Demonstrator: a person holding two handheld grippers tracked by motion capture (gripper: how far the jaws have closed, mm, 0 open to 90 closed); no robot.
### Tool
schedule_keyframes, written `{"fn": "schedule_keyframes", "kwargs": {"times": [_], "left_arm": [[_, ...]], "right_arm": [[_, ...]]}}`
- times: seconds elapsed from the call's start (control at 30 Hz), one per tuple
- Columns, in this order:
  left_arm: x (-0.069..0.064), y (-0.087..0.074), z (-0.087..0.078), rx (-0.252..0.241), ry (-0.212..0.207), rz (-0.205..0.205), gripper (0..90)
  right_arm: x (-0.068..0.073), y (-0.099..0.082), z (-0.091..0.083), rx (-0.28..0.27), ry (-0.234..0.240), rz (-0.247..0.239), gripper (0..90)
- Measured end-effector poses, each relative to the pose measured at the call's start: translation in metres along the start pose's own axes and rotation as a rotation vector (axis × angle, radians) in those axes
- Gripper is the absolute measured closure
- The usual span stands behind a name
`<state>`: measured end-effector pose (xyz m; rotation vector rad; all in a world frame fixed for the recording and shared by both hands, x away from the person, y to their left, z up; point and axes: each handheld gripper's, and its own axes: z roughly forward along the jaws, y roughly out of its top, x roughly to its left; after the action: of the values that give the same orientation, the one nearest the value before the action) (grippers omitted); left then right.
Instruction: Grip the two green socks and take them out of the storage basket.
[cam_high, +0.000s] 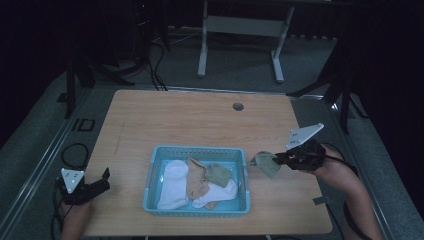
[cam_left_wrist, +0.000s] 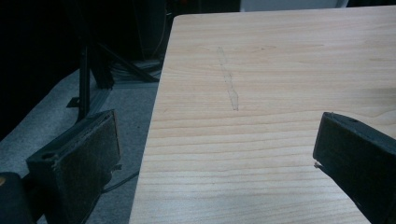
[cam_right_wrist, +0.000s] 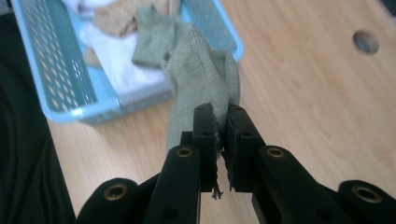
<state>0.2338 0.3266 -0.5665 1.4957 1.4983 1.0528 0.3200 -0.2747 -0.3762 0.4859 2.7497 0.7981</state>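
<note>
A light blue plastic basket (cam_high: 152, 170) sits on the front middle of the wooden table (cam_high: 190, 120). Inside lie a white sock (cam_high: 172, 182), a tan sock (cam_high: 196, 180), a green sock (cam_high: 218, 174) and another white sock (cam_high: 220, 192). My right gripper (cam_high: 278, 159) hangs just right of the basket, shut on a second green sock (cam_high: 266, 163) that dangles above the table. In the right gripper view that green sock (cam_right_wrist: 198, 74) is pinched between the jaws of the right gripper (cam_right_wrist: 221, 122), with the basket (cam_right_wrist: 51, 79) behind it. My left gripper (cam_high: 104, 179) stands open at the table's front left corner, nothing between its pads (cam_left_wrist: 86, 161).
A round cable hole (cam_high: 238, 106) lies in the table's far side. A faint scratch (cam_left_wrist: 229, 79) marks the wood ahead of the left gripper. White desk legs (cam_high: 202, 45) and dark stands rise on the floor beyond. The table's left edge (cam_left_wrist: 152, 135) runs beside the left gripper.
</note>
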Motion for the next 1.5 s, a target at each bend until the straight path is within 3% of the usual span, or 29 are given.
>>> {"fn": "schedule_keyframes", "kwargs": {"times": [0.2,0.53,0.93,1.17,1.27,1.5], "left_arm": [[0.000,0.000,0.000,0.005,0.000,0.004,0.4],[0.000,0.000,0.000,0.003,0.002,0.004,0.4],[0.000,0.000,0.000,0.004,0.004,0.004,0.4],[0.001,0.000,0.000,0.005,0.003,-0.001,0.4],[0.000,0.000,0.000,0.007,0.004,0.006,0.4],[0.001,0.000,0.000,0.009,0.001,0.003,0.3]], "right_arm": [[-0.003,-0.021,0.023,0.048,0.012,0.037,83.5],[-0.002,-0.055,0.061,0.061,0.068,0.120,83.4],[0.001,-0.088,0.090,0.051,0.122,0.200,83.4],[0.001,-0.101,0.104,0.081,0.080,0.220,81.8],[-0.001,-0.102,0.106,0.084,0.080,0.235,77.2],[-0.006,-0.091,0.094,0.070,0.057,0.226,63.7]]}}
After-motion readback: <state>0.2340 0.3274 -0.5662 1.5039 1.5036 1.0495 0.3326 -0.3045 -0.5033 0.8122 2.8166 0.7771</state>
